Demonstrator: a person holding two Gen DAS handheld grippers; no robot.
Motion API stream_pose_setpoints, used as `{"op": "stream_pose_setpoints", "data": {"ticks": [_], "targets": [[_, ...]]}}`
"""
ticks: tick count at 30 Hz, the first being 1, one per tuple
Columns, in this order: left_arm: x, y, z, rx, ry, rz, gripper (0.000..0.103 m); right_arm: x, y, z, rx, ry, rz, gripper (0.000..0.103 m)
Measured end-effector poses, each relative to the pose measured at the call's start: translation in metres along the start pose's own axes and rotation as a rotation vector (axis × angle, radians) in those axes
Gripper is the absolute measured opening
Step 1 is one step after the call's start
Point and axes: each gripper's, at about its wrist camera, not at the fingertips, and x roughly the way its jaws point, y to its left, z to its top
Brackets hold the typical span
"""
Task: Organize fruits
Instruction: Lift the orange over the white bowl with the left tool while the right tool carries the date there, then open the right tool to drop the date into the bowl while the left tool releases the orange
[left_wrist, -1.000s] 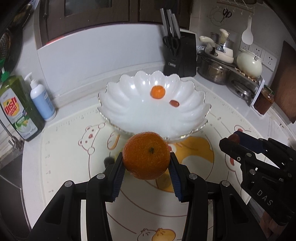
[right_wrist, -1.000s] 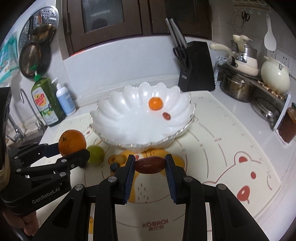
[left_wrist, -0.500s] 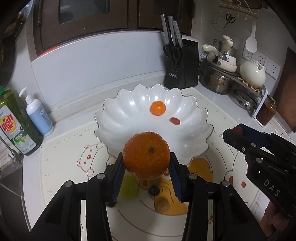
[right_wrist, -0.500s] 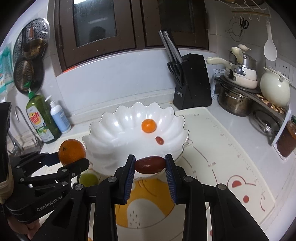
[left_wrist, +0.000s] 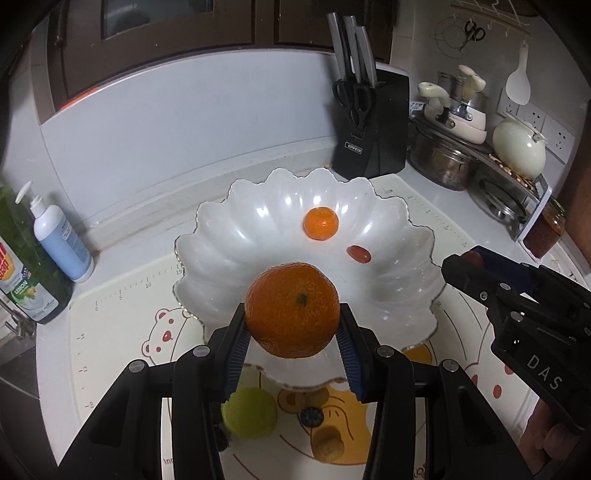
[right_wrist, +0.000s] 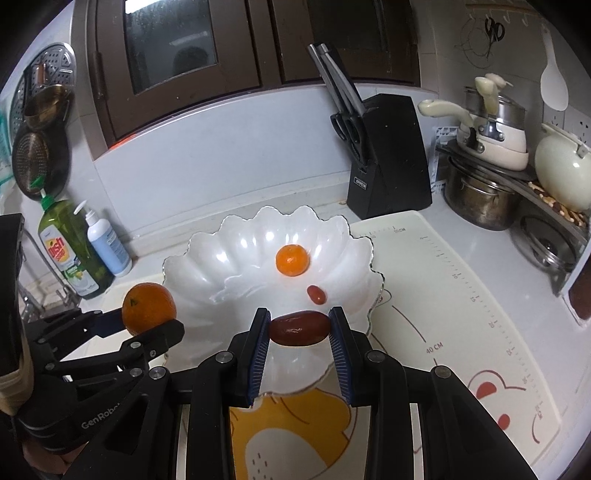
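Note:
My left gripper (left_wrist: 291, 332) is shut on a large orange (left_wrist: 292, 309) and holds it over the near rim of the white scalloped bowl (left_wrist: 221, 236). My right gripper (right_wrist: 299, 328) is shut on a dark red date (right_wrist: 300, 328) above the bowl's near edge (right_wrist: 192, 269). The bowl holds a small orange (left_wrist: 321, 223) and a small red date (left_wrist: 358, 254). In the right wrist view the left gripper (right_wrist: 147, 325) with its orange (right_wrist: 149, 308) is at the left. A green lime (left_wrist: 250, 412), a blueberry (left_wrist: 311, 416) and a brown piece (left_wrist: 327, 444) lie on the mat below.
A printed mat (right_wrist: 461, 314) covers the counter. Dish soap (right_wrist: 72, 251) and a pump bottle (right_wrist: 107, 245) stand at the left. A knife block (right_wrist: 388, 155) stands behind the bowl. Pots and a kettle (right_wrist: 561, 173) fill the right corner.
Both grippers have risen and moved forward over the bowl's near rim, each still holding its fruit. The lime and blueberry now show below the left gripper.

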Motion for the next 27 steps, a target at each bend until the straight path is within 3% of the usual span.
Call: {"op": "stream_pose_setpoints", "data": {"ticks": [18, 21, 23, 27], "targets": [[0.031, 0.002, 0.005, -0.005, 0.046, 0.005, 0.047, 0.033, -0.003, 0.007, -0.018, 0.041, 0.011, 0.034], [0.026, 0.002, 0.005, 0.001, 0.029, 0.020, 0.060, 0.031, -0.002, 0.008, -0.023, 0.031, 0.002, 0.036], [0.023, 0.003, 0.005, 0.001, 0.021, 0.025, 0.066, 0.030, -0.002, 0.009, -0.016, 0.028, 0.000, 0.056], [0.016, 0.005, 0.005, 0.000, 0.011, 0.045, 0.073, 0.021, -0.001, 0.010, -0.014, -0.011, -0.035, 0.079]]}}
